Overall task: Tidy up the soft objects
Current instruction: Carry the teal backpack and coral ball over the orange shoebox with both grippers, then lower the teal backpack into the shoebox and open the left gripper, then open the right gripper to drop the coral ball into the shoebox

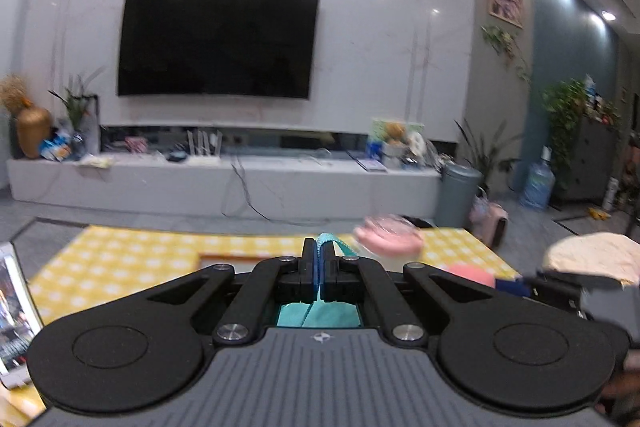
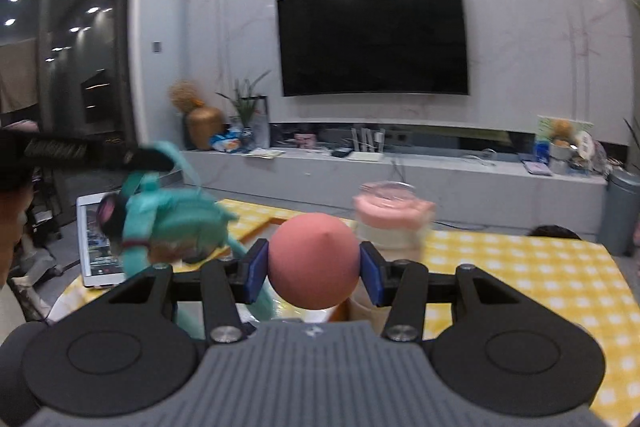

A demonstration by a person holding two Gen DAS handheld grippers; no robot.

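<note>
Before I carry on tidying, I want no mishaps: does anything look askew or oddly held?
Yes: the teal plush toy dangles tilted, the left gripper pinching only its thin strap. The pink ball sits squarely in the right gripper.

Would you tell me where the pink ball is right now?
In the right wrist view the pink ball sits centre frame, clamped between the right gripper's blue pads, with the teal plush toy hanging to its left.

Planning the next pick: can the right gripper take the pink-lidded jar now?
Probably not. The right gripper is shut on the pink ball, filling its jaws; the pink-lidded jar stands just beyond on the table.
</note>
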